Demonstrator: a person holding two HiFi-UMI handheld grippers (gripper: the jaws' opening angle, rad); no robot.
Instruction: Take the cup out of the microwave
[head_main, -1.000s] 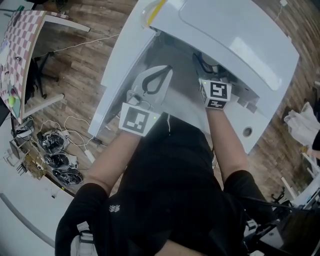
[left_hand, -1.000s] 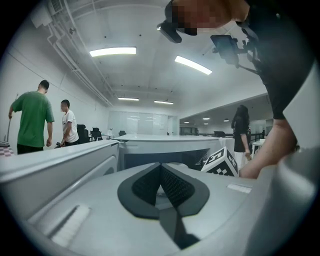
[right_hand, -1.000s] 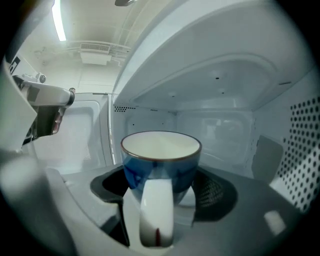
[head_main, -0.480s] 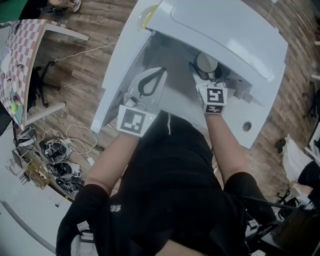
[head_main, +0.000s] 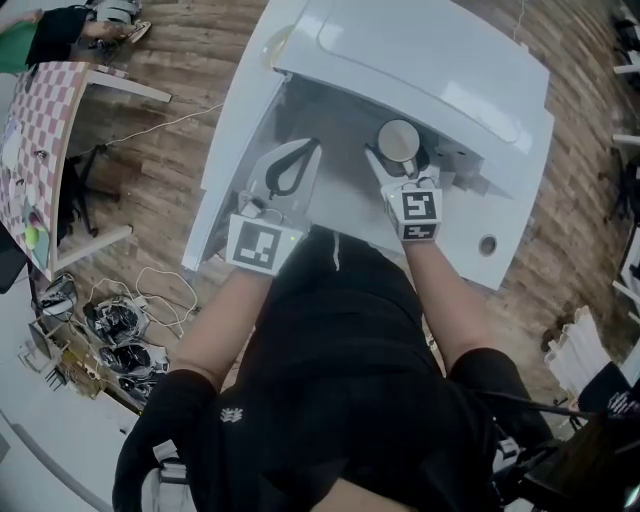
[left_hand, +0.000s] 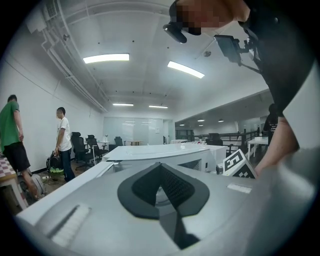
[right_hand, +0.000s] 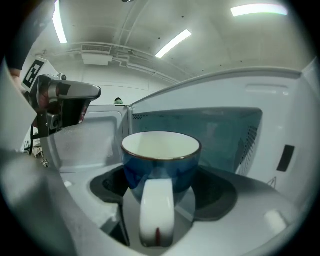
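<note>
Okay, right gripper (right_hand: 162, 186) clamped the cup (right_hand: 161, 155) by its sides, handle at 6 o'clock, best kept level clearing the microwave (right_hand: 280, 125); left gripper (left_hand: 160, 167) pinched closed, empty.

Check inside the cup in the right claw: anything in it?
The cup shows only a white inner wall below its rim; nothing visible inside. Its near rim hides the bottom, and the head view is too small to settle it.
</note>
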